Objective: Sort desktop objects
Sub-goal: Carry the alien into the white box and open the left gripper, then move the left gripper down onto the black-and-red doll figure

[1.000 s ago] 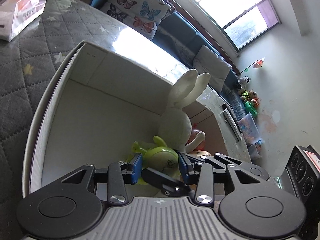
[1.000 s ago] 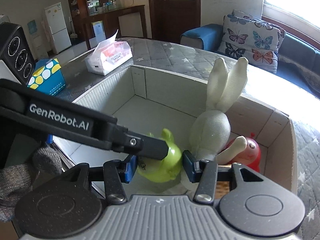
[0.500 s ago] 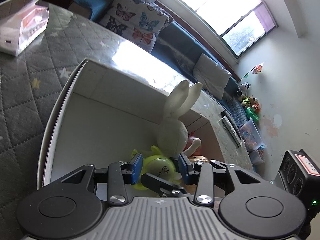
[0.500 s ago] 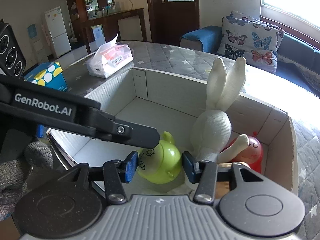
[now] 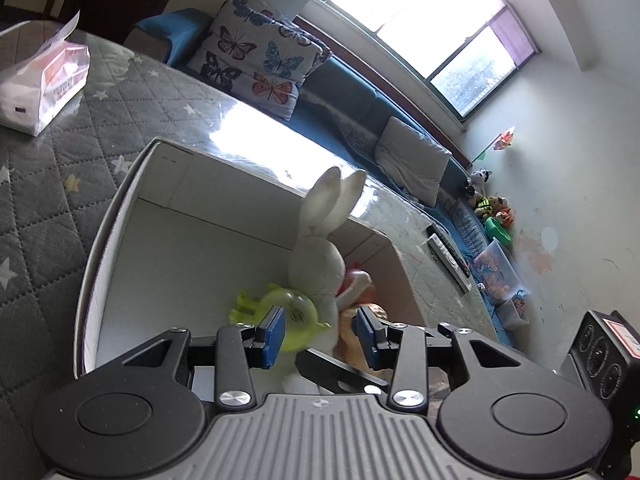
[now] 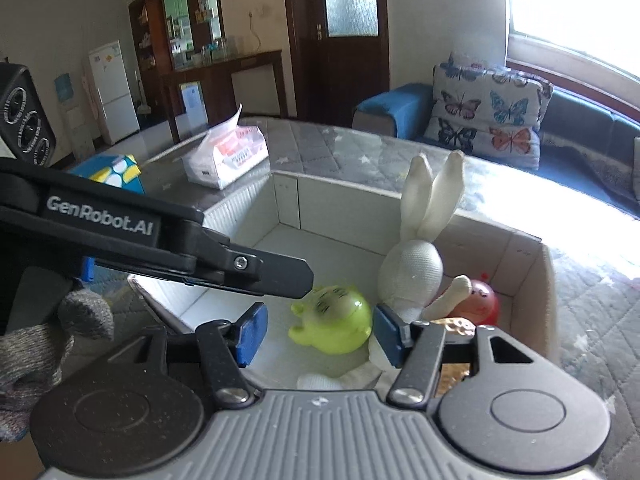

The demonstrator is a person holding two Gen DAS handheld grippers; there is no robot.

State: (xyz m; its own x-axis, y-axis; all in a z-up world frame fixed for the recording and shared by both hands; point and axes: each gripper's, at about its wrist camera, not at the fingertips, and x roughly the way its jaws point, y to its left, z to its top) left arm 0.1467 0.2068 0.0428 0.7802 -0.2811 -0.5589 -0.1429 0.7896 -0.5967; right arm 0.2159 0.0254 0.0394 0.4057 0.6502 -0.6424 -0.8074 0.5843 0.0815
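Observation:
A white cardboard box [image 5: 120, 216] [image 6: 548, 280] stands on the quilted table. In it are a white plush rabbit [image 5: 316, 260] [image 6: 412, 268], a lime-green toy [image 5: 296, 312] [image 6: 332, 320] on its side and a red round toy [image 6: 482, 300] behind the rabbit's arm. My right gripper [image 6: 319, 334] hovers over the box's near side. Its jaws are opening, the green toy lies below between the blue pads, and neither pad touches it. My left gripper [image 5: 320, 336] is open and empty above the same corner. Its black finger [image 6: 180, 240] crosses the right wrist view.
A tissue pack [image 5: 40, 80] [image 6: 228, 156] lies on the table beyond the box. A blue and yellow carton [image 6: 116, 168] stands off the table's left. A remote [image 5: 444, 256] lies near the far edge. A grey-gloved hand [image 6: 60, 340] shows at lower left.
The right jaws have widened off the green toy, which now lies tipped on the box floor. Both grippers have lifted and drawn back a little from the box.

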